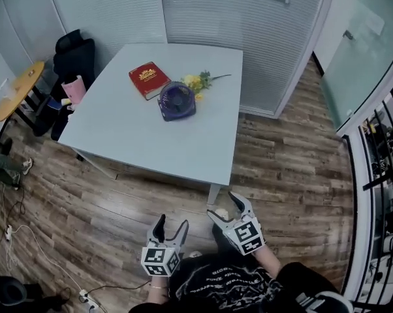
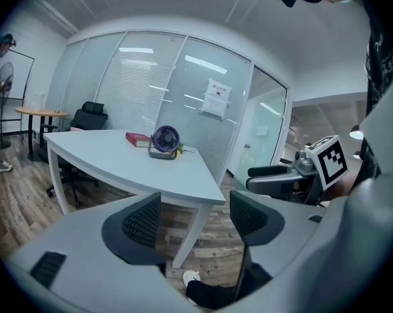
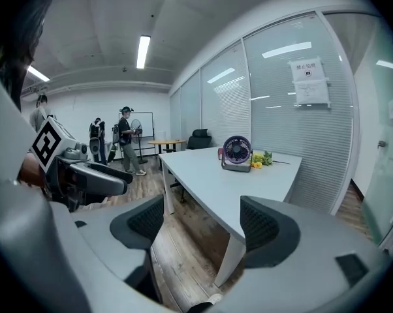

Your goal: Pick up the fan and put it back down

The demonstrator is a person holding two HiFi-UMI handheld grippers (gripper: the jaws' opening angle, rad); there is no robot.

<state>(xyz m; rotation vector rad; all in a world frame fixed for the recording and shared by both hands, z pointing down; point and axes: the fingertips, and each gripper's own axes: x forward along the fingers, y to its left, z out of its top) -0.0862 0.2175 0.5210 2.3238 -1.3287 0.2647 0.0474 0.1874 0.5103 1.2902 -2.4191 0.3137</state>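
Well short of the work, with the approach to the table not yet made, a person stands in an office room walled by glass partitions with pale slatted blinds (image 1: pixel 203 12) and floored in brown wood planks (image 1: pixel 281 175). Dead ahead at 12 o'clock spreads the pale grey square table (image 1: pixel 151 142), its top mostly bare. A black office chair (image 1: pixel 76 54) sits off the table's 10 o'clock corner, and a small round yellow wooden side table (image 1: pixel 19 87) stands further out at 9 o'clock.

On the tabletop, toward its far half, the round purple desk fan on its grey base (image 1: pixel 177 100) stands upright and untouched. A red hardback book (image 1: pixel 149 79) lies just beside it at 11 o'clock, and a sprig of yellow flowers (image 1: pixel 196 82) lies close at 1 o'clock.

Smallest in the head view are the tools. The left gripper (image 1: pixel 172 223) and the right gripper (image 1: pixel 220 204) are held low by the person's body at 6 o'clock, well apart from the fan. Each gripper's own view shows its dark ribbed pads spread wide with nothing but floor and table leg between them.

By all signs the task is at its very start. The next move calls for stepping up to the table edge and reaching one spread gripper over to the fan, clear of book and flowers, before closing on it.
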